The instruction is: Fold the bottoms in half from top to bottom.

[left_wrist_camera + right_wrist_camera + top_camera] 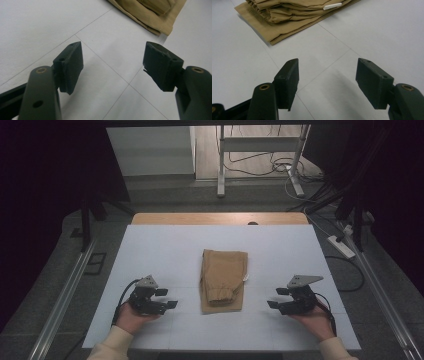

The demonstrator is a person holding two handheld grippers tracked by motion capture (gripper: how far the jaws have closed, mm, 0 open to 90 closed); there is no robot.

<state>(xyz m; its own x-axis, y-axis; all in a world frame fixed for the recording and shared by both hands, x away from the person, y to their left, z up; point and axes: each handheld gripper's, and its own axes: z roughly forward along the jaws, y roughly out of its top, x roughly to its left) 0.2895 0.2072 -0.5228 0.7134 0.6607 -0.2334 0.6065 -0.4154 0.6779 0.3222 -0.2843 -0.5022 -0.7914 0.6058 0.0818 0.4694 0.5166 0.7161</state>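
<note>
A folded tan garment [223, 280] with an elastic hem lies in the middle of the white table [175, 245]. My left gripper [166, 298] rests on the table to its left, jaws open and pointing toward it, nothing between them. My right gripper [277, 298] rests to the garment's right, also open and empty. In the left gripper view the left gripper [113, 62] faces a corner of the tan garment [155, 15]. In the right gripper view the right gripper [327, 77] looks at the folded garment [287, 15] with a small white tag [332, 6].
The table's wooden far edge [220, 218] shows beyond the white sheet. Behind it stand a metal frame [260, 150] and cables on the floor. A power strip [341, 246] lies off the right side. Rails run along both sides of the table.
</note>
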